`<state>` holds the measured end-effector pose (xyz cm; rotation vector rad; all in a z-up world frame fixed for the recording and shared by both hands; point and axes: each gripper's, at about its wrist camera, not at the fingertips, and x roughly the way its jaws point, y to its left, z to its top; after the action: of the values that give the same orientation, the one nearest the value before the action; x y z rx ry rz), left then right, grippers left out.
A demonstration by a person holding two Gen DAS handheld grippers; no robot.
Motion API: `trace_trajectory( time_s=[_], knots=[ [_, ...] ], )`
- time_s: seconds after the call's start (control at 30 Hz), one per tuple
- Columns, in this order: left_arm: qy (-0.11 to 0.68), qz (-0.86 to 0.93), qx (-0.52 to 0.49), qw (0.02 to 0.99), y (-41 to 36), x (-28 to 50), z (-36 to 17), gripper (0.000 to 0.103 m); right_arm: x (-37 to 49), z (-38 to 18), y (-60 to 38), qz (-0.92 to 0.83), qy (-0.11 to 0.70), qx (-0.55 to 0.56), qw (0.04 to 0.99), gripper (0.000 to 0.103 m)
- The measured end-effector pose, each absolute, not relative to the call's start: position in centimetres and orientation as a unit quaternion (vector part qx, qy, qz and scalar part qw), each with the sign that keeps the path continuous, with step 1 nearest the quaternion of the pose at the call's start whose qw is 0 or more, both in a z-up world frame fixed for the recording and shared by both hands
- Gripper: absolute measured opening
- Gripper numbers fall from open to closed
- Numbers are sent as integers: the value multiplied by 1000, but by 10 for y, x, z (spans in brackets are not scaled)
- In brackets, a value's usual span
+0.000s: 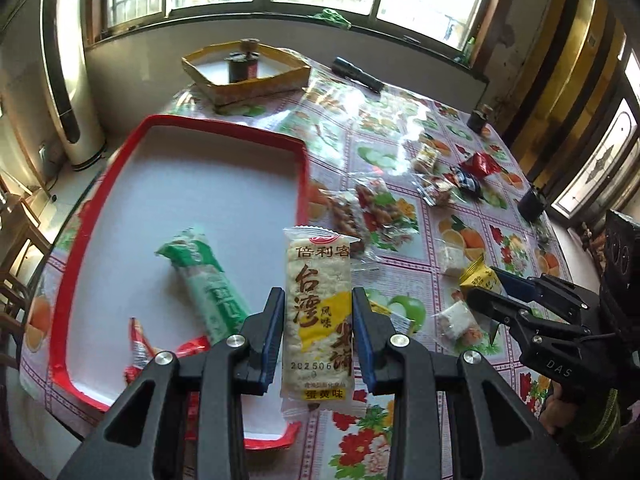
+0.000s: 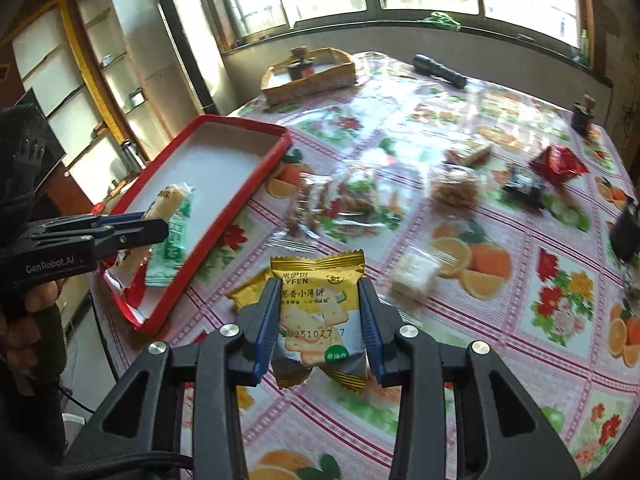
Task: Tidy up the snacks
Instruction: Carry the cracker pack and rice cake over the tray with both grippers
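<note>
- My left gripper [image 1: 318,320] is clamped on the pale rice cracker bar [image 1: 318,312], its jaws pressed against both edges, held over the red tray's [image 1: 60,300] near rim.
- Green packet [image 1: 208,284] lies in the tray, at ten o'clock from the bar.
- My right gripper [image 2: 320,320] pinches the yellow biscuit packet [image 2: 320,312] above the tablecloth [image 2: 520,240].
- Loose snacks [image 2: 348,200] scattered at twelve o'clock.

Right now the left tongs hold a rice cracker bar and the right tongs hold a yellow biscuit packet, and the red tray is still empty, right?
Not quite: the red tray is not empty. The left wrist view shows a green snack packet already in it. The rest holds: the left tongs grip the rice cracker bar, the right tongs the yellow biscuit packet.
</note>
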<state>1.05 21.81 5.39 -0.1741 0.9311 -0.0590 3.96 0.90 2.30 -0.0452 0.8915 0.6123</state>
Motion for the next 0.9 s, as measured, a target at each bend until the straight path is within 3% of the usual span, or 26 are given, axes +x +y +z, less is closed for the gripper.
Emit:
trace_trajectory(
  time_s=[0.53,0.9],
  knots=[
    [428,64,-105,896,292,0,63,32,75,34,102,398,405,14,823,40],
    [452,129,-112,875,328,22,30,32,112,8,185,416,415,-8,809,40]
  ],
)
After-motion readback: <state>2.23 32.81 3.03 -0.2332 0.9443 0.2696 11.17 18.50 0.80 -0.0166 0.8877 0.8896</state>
